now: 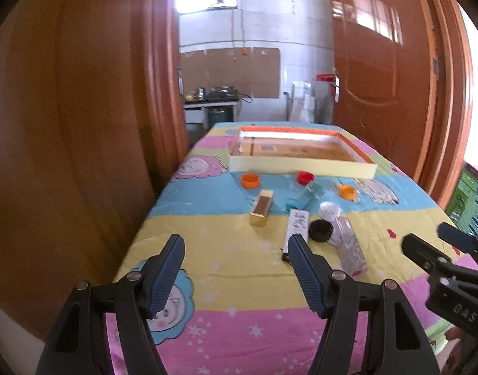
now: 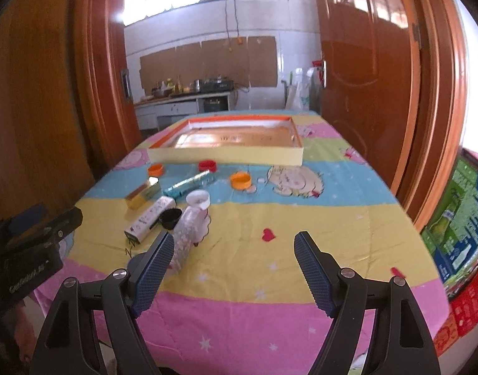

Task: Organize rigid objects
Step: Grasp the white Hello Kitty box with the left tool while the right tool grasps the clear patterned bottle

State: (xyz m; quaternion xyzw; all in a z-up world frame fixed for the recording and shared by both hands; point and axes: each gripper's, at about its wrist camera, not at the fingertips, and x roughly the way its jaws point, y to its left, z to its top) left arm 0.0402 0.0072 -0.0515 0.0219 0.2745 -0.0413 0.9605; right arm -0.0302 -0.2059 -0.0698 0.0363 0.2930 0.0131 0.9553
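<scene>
A shallow cream box with an orange inner rim (image 1: 301,165) (image 2: 226,156) lies at the far end of the table. In front of it sit two orange caps (image 1: 251,180) (image 1: 347,192), a red cap (image 1: 304,177), a gold box (image 1: 263,210), a teal box (image 1: 300,200), a white remote (image 1: 297,226), a black cap (image 1: 321,230), a white cap (image 1: 329,210) and a clear bottle on its side (image 1: 350,247). My left gripper (image 1: 236,247) hangs open over the near table. My right gripper (image 2: 234,245) is open too, its left finger just in front of the bottle (image 2: 189,234).
The table wears a striped cartoon cloth (image 1: 239,268) in pink, yellow and blue. Wooden doors (image 1: 379,62) frame a kitchen doorway behind it, with a wooden panel (image 1: 67,156) close on the left. A green printed carton (image 2: 458,218) stands by the table's right edge.
</scene>
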